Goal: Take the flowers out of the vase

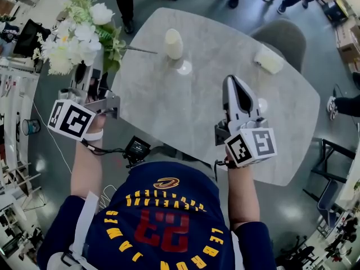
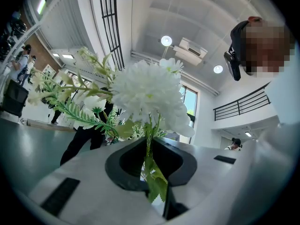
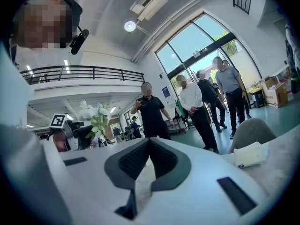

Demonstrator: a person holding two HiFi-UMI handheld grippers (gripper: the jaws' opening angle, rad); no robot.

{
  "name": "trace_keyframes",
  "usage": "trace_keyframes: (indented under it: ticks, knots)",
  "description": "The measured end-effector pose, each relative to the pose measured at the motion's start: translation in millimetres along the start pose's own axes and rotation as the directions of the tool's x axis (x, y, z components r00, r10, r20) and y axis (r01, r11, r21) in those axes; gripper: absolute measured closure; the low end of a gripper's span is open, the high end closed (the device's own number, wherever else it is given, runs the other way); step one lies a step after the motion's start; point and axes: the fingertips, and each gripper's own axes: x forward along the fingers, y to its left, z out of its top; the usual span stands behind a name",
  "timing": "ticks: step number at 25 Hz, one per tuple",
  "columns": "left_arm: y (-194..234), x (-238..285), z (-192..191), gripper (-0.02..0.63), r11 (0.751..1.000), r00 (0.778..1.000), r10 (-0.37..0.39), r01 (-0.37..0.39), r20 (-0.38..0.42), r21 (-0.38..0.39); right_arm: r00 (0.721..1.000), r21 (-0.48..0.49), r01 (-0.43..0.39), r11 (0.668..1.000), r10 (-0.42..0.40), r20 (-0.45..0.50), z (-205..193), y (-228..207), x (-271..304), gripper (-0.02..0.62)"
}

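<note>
Grey tabletop (image 1: 185,100), left claw (image 2: 149,142) past its edge (clamped on flowers (image 2: 145,90)), right claw (image 1: 232,81) closed, empty, above.

Site: open commercial lobby or hall. Evidence: tall glazed entrance (image 3: 197,46) at 1 o'clock, mezzanine railing (image 3: 84,73) at 10 o'clock, polished floor (image 1: 329,72), standing onlookers (image 3: 151,109).

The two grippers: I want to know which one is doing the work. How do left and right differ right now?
The left gripper is shut on the stems of the flowers; the right gripper is shut on nothing. The left is beyond the left edge of the table, the right over its top. Both carry a marker cube.
</note>
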Motion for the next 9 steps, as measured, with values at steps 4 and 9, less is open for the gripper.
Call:
trace_keyframes:
  ticks: [4,9]
  knots:
    - [-2.1,-0.2,0.2,0.563,1.0,1.0,-0.002,0.002,-0.005,-0.002,1.0,0.001,0.007,1.0,-0.007,-0.001,1.8,0.9,-4.4,0.581]
    - [5.3,-5.7,-10.7,0.563,1.0,1.0,0.016,-0.016,-0.026,-0.009,1.0,0.009,0.011,1.0,-0.01,-0.023,-8.4,1.5,-7.6,0.581]
